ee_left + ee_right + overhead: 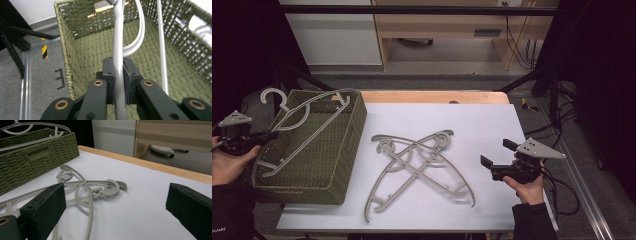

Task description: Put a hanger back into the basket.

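Over the green woven basket (pixel 319 150), one grey plastic hanger (pixel 304 127) is pinched by the left gripper (pixel 119 75), resting across the rim, not yet released. Two crossed grey hangers (pixel 419 165) are left on the white tabletop (pixel 482 125); the right gripper (pixel 497 157) is held spread beside them.

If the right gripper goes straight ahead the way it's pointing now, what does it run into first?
Most likely the two crossed hangers lying on the white table. The right gripper is open and aimed toward them; the green basket lies farther on. Depth is uncertain.
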